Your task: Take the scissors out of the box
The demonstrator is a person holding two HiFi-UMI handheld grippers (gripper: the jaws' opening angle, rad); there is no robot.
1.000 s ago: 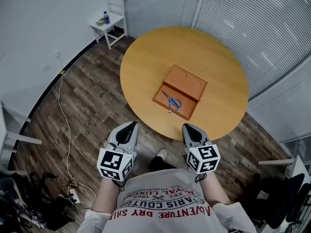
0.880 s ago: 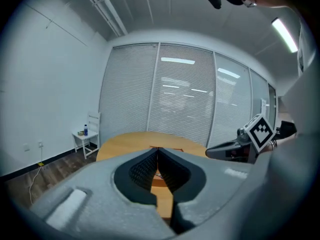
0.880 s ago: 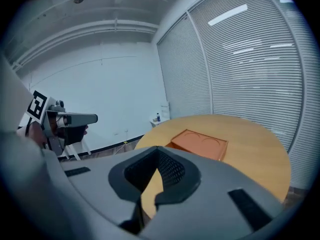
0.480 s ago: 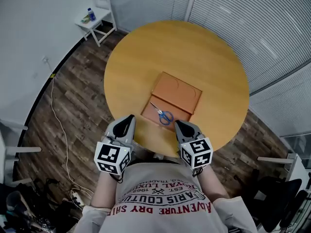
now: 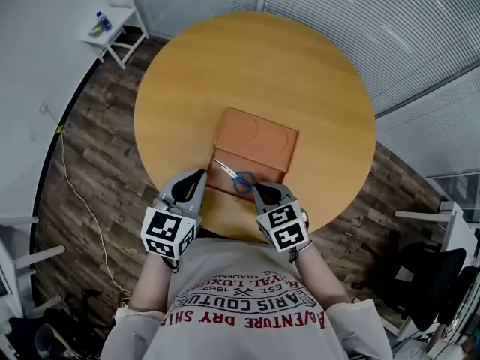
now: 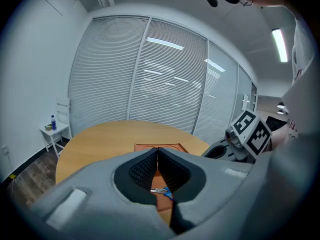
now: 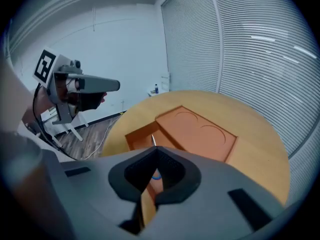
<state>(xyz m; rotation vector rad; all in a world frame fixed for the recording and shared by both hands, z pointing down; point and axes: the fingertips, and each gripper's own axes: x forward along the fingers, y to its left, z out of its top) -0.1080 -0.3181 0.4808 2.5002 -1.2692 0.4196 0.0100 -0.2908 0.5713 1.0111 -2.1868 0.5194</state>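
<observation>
Here, left tongs [image 5: 198, 174], right tongs [image 5: 259, 188] pressed together, empty; scissors [image 5: 235, 177] in box [image 5: 259, 136] (shirt [image 5: 247, 306]: "ADVENTURE").

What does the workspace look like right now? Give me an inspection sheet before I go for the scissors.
Surface: round wooden table, holding only the box.
Job's things: box lies open, lid folded back; blue-handled scissors lie in its near compartment.
Clutter: nothing seen on the table.
Grippers: left gripper and right gripper both shut, nothing between the jaws, by the box's near edge.
Cables: white cable trails over the floor at left.
Surroundings: window blinds, white side stand with a bottle, black chair at right.
</observation>
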